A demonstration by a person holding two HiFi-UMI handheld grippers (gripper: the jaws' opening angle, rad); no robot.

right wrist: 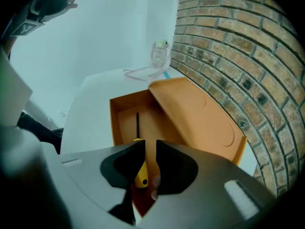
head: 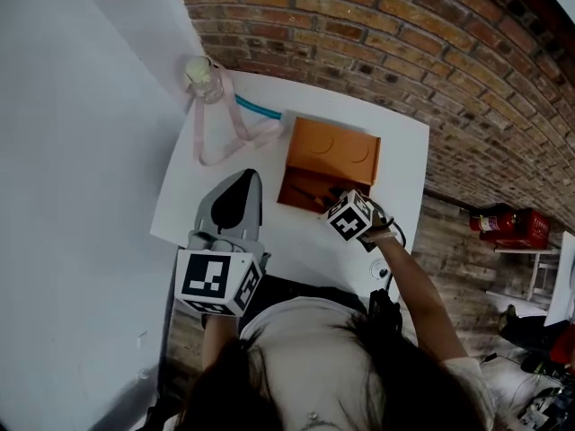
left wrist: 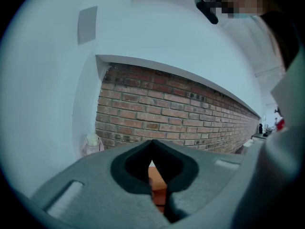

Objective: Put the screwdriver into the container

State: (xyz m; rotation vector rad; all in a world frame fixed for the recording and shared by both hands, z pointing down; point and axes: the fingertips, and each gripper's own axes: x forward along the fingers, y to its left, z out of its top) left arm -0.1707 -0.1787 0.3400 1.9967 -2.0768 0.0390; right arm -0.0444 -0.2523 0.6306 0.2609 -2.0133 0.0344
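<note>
Nearest, left gripper [head: 251, 177], fingers clenched shut on nothing. Right gripper [right wrist: 146, 148] over open orange container [right wrist: 115, 124] on white worktop [head: 396, 162], fingers slightly parted; yellow-handled screwdriver [right wrist: 141, 173] lying released inside.

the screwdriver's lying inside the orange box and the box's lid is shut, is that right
Not quite: the lid is open, tilted back toward the brick wall, as the right gripper view shows. The screwdriver does lie inside the orange box.
</note>
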